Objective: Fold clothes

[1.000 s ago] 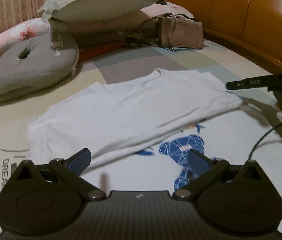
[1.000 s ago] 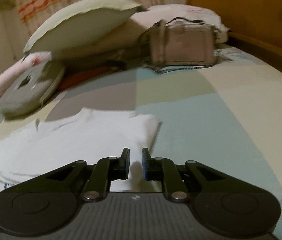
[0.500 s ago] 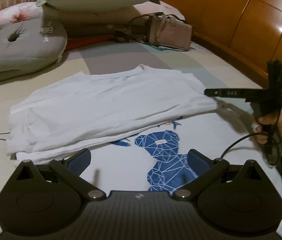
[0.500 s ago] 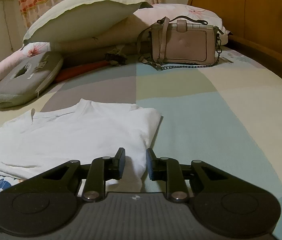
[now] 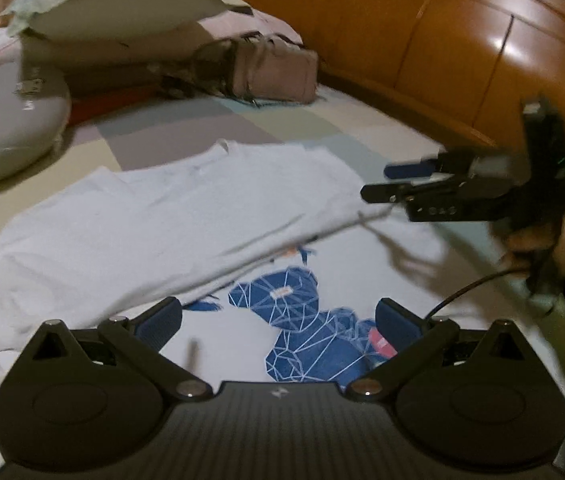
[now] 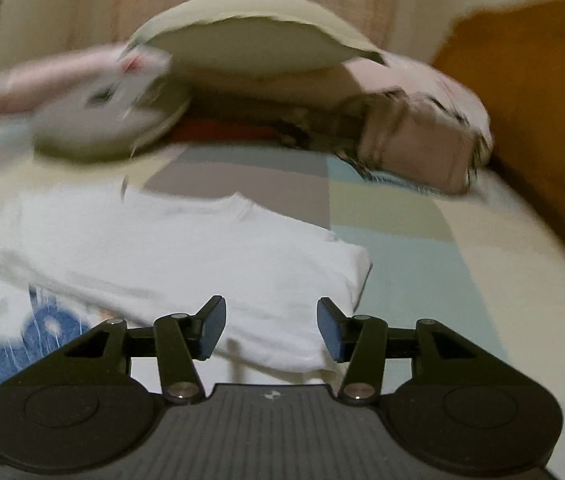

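Left wrist view shows the white T-shirt [image 5: 186, 216] spread across the bed [image 5: 366, 120], its far half already folded over the near half so that the blue bear print [image 5: 302, 332] peeks out below the fold edge. The left tongs [image 5: 278, 320] hover over the print, spread wide and grasping nothing. At the right, a hand [image 5: 538, 244] carries the right tongs [image 5: 378, 182] just beside the right end of the fold; their jaws are opening, and in the right wrist view nothing sits between the right tongs [image 6: 271, 328], the cloth lying below them.

The shirt looks light, thin and limp: it will sag, drag and crease if lifted from one point, so a pinch through both layers at the two ends of an edge seems the surest hold. The cotton should not slip much in padded jaws.

Motion blur softens the shirt's left end, so whether the layers lie flush there is hard to say. Open sheet lies to the right and far side; farther off, a grey cushion [image 5: 6, 120], a pillow [image 5: 118, 8] and a handbag [image 5: 270, 76] crowd the far end, and a wooden headboard [image 5: 462, 48] bounds the right.
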A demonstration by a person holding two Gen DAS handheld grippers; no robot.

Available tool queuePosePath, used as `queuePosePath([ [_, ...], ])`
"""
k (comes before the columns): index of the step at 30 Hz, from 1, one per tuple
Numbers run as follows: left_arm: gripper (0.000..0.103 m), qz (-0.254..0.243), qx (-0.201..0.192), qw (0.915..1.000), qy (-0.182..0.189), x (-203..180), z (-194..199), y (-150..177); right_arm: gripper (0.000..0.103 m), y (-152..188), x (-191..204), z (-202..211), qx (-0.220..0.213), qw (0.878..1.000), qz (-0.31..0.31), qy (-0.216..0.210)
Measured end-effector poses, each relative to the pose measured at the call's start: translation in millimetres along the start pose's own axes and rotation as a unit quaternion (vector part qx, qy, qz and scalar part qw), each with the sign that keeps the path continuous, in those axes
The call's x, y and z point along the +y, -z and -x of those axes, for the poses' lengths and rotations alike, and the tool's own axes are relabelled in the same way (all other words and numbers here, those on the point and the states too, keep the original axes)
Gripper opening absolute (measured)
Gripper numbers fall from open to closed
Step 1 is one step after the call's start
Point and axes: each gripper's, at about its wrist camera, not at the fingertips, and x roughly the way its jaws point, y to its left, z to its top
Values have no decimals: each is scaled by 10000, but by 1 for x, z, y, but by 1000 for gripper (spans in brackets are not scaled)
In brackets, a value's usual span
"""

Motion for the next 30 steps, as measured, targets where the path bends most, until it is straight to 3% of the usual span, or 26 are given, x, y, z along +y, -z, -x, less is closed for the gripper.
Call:
queuePosePath([
  [4, 102, -146, -94, 9998, 88, -1, -10, 11, 55, 4, 17, 1, 247, 9967, 769, 104],
  [6, 102, -87, 97, 9994, 309, 2, -11, 14, 55, 8, 27, -1, 358, 9921, 1180, 208],
  [9, 102, -50, -117, 9996, 238, 6, 0, 12, 54, 16, 41, -14, 535, 9809, 1800, 503],
  [11, 102, -41, -258, 9995, 171, 8, 8, 12, 45, 20, 48, -19, 477, 9735, 2139, 654],
  [12, 102, 13, -328, 9993, 161, 10, 12, 12, 25, 19, 50, -20, 504, 9709, 2229, 711],
  [13, 102, 66, -386, 9991, 158, 12, 15, 12, 13, 18, 50, -22, 553, 9687, 2290, 778],
  [15, 102, 106, -423, 9989, 192, 13, 17, 13, 6, 18, 49, -22, 562, 9669, 2338, 853],
  [18, 102, 64, -443, 9989, 171, 13, 16, 13, 3, 19, 45, -21, 647, 9647, 2364, 962],
  [20, 102, 15, -427, 9990, 161, 11, 15, 13, 3, 20, 35, -21, 824, 9668, 2218, 970],
  [23, 102, 33, -419, 9990, 179, 14, 15, 13, 3, 17, 21, -13, 951, 9759, 1867, 615],
  [27, 102, 135, -409, 9989, 209, 18, 15, 13, 25, -1, 2, 8, 644, 9903, 1235, 39],
  [30, 102, 119, -421, 9988, 239, 18, 15, 14, 39, -21, -28, -3, 426, 9983, 374, 105],
])
